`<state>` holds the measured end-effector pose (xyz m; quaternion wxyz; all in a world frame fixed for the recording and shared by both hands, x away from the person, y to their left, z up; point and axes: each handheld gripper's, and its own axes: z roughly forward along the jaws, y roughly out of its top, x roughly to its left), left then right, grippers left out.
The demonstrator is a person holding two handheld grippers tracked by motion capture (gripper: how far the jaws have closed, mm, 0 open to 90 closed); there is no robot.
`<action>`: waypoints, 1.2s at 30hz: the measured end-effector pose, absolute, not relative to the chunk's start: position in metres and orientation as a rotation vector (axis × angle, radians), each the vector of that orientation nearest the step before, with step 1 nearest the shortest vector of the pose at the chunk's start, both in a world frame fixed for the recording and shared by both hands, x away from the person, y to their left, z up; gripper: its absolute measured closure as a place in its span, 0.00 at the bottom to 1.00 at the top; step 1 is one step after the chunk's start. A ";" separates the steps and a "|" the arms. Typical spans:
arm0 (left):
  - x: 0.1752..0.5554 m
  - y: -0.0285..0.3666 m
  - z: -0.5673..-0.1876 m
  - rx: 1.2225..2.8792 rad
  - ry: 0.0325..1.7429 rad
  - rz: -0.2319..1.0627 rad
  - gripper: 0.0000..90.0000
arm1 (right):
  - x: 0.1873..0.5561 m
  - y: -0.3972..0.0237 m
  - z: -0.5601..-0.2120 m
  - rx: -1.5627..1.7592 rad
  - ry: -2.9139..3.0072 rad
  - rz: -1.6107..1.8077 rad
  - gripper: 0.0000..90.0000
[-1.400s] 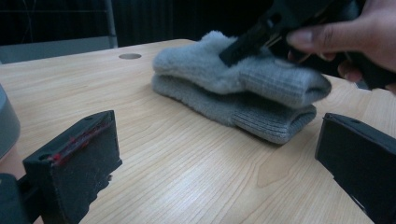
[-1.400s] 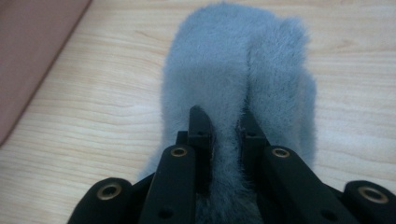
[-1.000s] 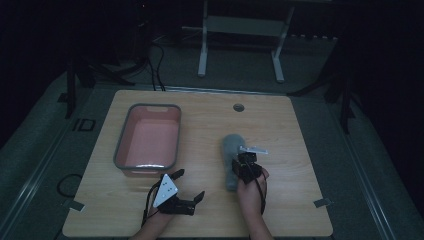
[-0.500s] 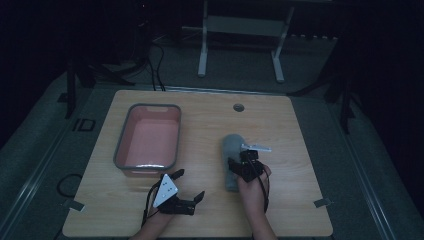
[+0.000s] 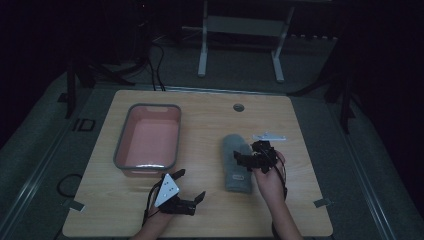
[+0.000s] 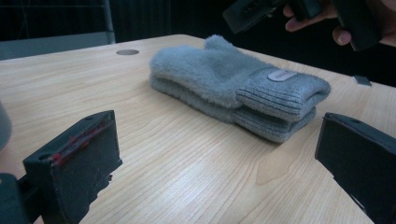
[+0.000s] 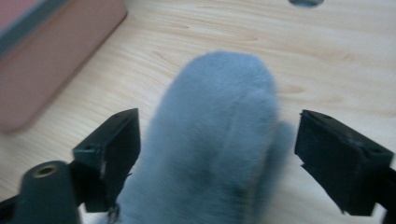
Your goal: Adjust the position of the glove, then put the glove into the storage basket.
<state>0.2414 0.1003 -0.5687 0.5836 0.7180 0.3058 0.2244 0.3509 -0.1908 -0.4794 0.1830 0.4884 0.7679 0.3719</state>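
Right gripper [image 5: 246,161] now hangs just above the grey mittens [image 5: 237,161], its jaws spread wide with nothing pinched; they have just been opening, and a second ago they sat lower on the wool, so I read this as a release. That leaves the stacked pair lying flat on the table [image 5: 210,220], right of centre and well apart from the pink tub [image 5: 148,141]. On my other side, the left gripper [image 5: 186,187] hovers near the front edge, jaws apart and empty, facing the mittens' cuffs [image 6: 280,100]. Nothing lies between mittens and tub; a small white tag [image 5: 270,136] lies beyond them.
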 end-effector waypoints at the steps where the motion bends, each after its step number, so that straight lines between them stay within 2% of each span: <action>1: 0.241 0.100 -0.569 1.676 0.714 0.524 0.00 | 0.351 -0.191 -0.479 1.378 2.166 1.049 0.15; 6: 0.242 0.097 -0.568 1.706 0.720 0.524 0.00 | 0.349 -0.218 -0.487 1.302 2.172 1.088 0.15; 12: 0.243 0.096 -0.568 1.692 0.764 0.514 0.00 | 0.355 -0.232 -0.503 1.217 2.200 1.031 0.15; 18: 0.250 0.091 -0.559 1.687 0.772 0.530 0.03 | 0.353 -0.238 -0.498 1.095 2.238 1.108 0.15; 20: 0.260 0.087 -0.549 1.681 0.812 0.465 0.03 | 0.351 -0.240 -0.496 1.075 2.265 1.116 0.15; 26: 0.278 0.069 -0.528 1.724 0.841 0.448 0.05 | 0.349 -0.251 -0.489 1.112 2.271 1.242 0.17; 28: 0.283 0.059 -0.520 1.759 0.811 0.485 0.13 | 0.353 -0.254 -0.489 1.141 2.272 1.274 0.16; 31: 0.299 0.041 -0.511 1.827 0.772 0.442 0.17 | 0.353 -0.250 -0.493 1.128 2.317 1.254 0.11; 32: 0.303 0.035 -0.509 1.847 0.764 0.435 0.23 | 0.353 -0.247 -0.495 1.114 2.322 1.237 0.12; 33: 0.307 0.031 -0.509 1.859 0.753 0.424 0.35 | 0.352 -0.245 -0.497 1.098 2.310 1.217 0.22; 34: 0.312 0.025 -0.509 1.880 0.738 0.415 0.43 | 0.350 -0.244 -0.497 1.090 2.297 1.190 0.43; 36: 0.317 0.015 -0.510 1.930 0.715 0.418 0.61 | 0.348 -0.243 -0.498 1.065 2.288 1.180 0.79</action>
